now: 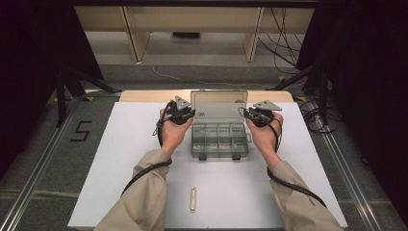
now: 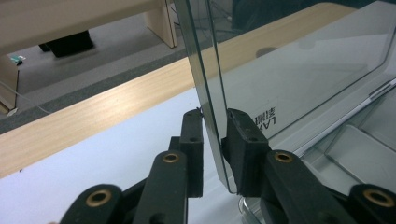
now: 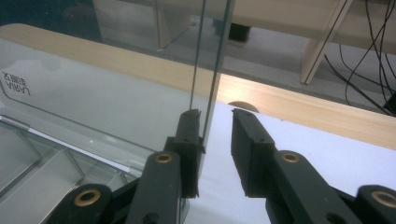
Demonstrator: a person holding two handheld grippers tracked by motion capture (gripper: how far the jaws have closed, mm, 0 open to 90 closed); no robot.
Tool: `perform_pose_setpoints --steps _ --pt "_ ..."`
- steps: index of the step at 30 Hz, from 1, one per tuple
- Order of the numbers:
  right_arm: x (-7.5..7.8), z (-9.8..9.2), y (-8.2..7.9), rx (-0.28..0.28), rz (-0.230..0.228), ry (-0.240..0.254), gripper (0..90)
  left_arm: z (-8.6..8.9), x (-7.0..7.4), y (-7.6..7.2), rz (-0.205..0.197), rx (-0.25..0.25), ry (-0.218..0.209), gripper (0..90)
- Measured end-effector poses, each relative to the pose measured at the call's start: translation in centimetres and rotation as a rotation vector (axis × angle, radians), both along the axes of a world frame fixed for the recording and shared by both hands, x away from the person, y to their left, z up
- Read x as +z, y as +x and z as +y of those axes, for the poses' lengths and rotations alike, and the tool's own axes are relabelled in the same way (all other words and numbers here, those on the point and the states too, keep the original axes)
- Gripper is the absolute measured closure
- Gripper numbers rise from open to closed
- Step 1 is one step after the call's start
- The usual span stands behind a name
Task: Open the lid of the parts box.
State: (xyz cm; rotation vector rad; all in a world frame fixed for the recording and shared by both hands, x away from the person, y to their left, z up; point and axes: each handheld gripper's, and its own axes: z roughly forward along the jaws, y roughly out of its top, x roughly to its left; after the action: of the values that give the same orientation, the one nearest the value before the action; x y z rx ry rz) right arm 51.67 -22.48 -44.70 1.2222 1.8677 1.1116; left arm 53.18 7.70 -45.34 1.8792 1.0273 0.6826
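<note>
A clear plastic compartment box (image 1: 219,142) sits on the white mat, its lid (image 1: 219,102) raised upright at the back. My left gripper (image 1: 186,114) is at the lid's left edge. In the left gripper view the lid (image 2: 299,74) edge runs between the jaws of my left gripper (image 2: 215,116), with both pads against it. My right gripper (image 1: 251,115) is at the lid's right edge. In the right gripper view the lid (image 3: 93,88) edge lies against the left jaw of my right gripper (image 3: 215,114), and a clear gap separates it from the right jaw.
A small pale bar (image 1: 193,198) lies on the white mat (image 1: 120,159) near the front edge. A wooden strip (image 1: 144,96) borders the mat at the back. Beyond it are wooden furniture legs and cables (image 1: 284,43) on the floor.
</note>
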Motion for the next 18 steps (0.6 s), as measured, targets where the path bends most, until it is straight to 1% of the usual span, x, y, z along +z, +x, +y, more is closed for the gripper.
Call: perform_pose_setpoints --steps 1,2,3,4,5,6,8,9,10,11,12,13,14,15,16,17,18 --pt "0.0 0.0 0.0 -0.007 0.006 0.009 71.3 0.0 -0.1 0.1 0.002 0.003 -0.006 74.7" --pt "0.0 0.0 0.0 -0.006 0.004 0.01 70.8 0.2 -0.1 0.1 0.006 0.004 0.007 74.1" --pt "-0.1 0.0 0.0 -0.008 -0.002 0.014 70.1 0.1 -0.2 0.1 0.005 0.006 -0.008 73.3" --pt "-0.1 -0.1 0.0 -0.002 0.004 0.008 69.1 0.1 -0.2 0.1 0.005 0.006 -0.008 72.4" --pt "-0.1 -0.1 0.0 -0.009 -0.011 0.006 67.9 0.1 -0.1 0.0 0.01 0.012 -0.009 71.2" --pt "0.0 0.0 -0.1 -0.006 0.012 0.033 66.5 0.2 0.0 0.0 0.011 0.015 -0.007 69.3" --pt "0.2 -0.2 -0.1 0.002 -0.005 0.02 61.9 0.2 0.1 -0.1 0.012 0.017 -0.012 64.0" --pt "0.2 -0.2 -0.1 0.002 -0.005 0.02 61.9 0.4 0.3 -0.2 0.018 0.009 -0.011 64.0" --pt "0.3 -0.2 -0.1 0.012 0.002 0.023 58.6 0.5 0.4 -0.3 0.027 0.001 -0.035 60.7" --pt "0.5 -0.2 -0.4 0.031 0.015 0.029 52.9 0.8 0.6 -0.5 0.062 -0.021 -0.054 49.8" --pt "0.7 -0.2 -0.6 0.04 0.016 0.028 49.4 1.0 0.8 -0.6 0.072 -0.029 -0.055 43.2" --pt "0.8 -0.3 -0.8 0.052 0.011 0.018 45.7 1.2 0.9 -0.8 0.072 -0.036 -0.054 38.0" --pt "1.0 -0.5 -1.0 0.067 0.028 0.011 42.4 1.2 0.9 -0.8 0.072 -0.036 -0.054 33.8" --pt "1.1 -0.5 -1.2 0.075 0.031 0.017 39.9 1.4 1.0 -1.1 0.084 -0.045 -0.05 30.4" --pt "1.2 -0.7 -1.5 0.081 0.022 0.01 38.1 1.8 1.3 -1.7 0.082 -0.054 -0.055 28.0" --pt "1.2 -0.7 -1.5 0.081 0.022 0.01 38.1 1.8 1.3 -1.7 0.082 -0.054 -0.055 25.2" --pt "1.5 -0.8 -2.2 0.1 0.029 0.005 35.3 2.1 1.6 -2.5 0.084 -0.061 -0.049 22.5"
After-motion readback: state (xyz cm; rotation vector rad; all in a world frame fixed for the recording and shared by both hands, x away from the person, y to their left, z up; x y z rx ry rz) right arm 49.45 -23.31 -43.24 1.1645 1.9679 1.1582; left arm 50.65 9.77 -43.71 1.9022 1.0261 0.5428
